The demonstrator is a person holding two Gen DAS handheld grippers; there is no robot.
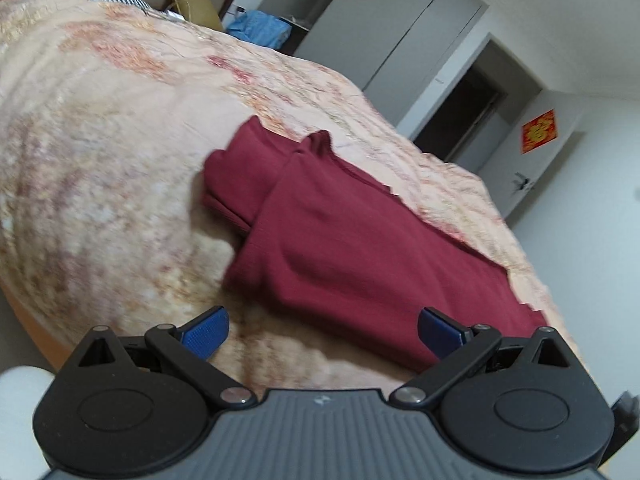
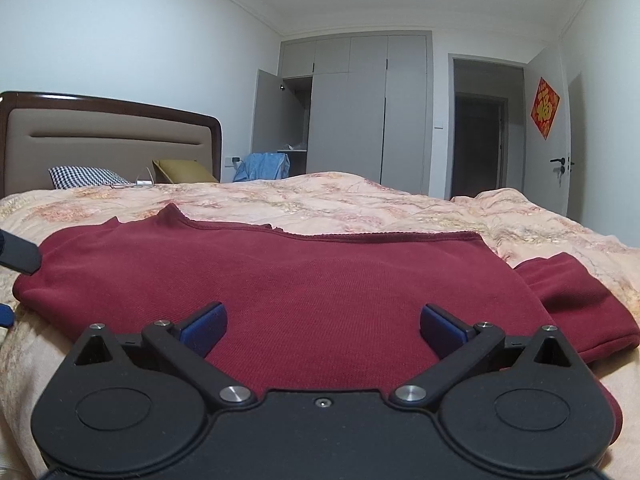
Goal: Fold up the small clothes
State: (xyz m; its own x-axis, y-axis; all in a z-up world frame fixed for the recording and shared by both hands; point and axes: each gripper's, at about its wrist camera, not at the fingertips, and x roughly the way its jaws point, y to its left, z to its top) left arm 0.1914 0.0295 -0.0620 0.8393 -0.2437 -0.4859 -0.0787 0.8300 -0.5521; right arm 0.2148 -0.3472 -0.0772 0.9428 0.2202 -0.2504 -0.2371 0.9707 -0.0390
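Note:
A dark red knit garment (image 1: 340,248) lies partly folded on the bed, with a folded part sticking out at its far left end. My left gripper (image 1: 323,332) is open and empty, just short of the garment's near edge. In the right wrist view the same garment (image 2: 320,280) spreads wide across the bed, with a sleeve (image 2: 580,300) folded over at the right. My right gripper (image 2: 323,330) is open and empty, low over the garment's near part. Part of the left gripper (image 2: 18,258) shows at the left edge.
The bed has a peach floral quilt (image 2: 360,200) and a padded headboard (image 2: 112,140). A checked pillow (image 2: 86,176), a yellow cushion (image 2: 182,171) and a blue cloth (image 2: 262,166) lie near the head. Grey wardrobes (image 2: 360,112) and an open doorway (image 2: 480,144) stand behind.

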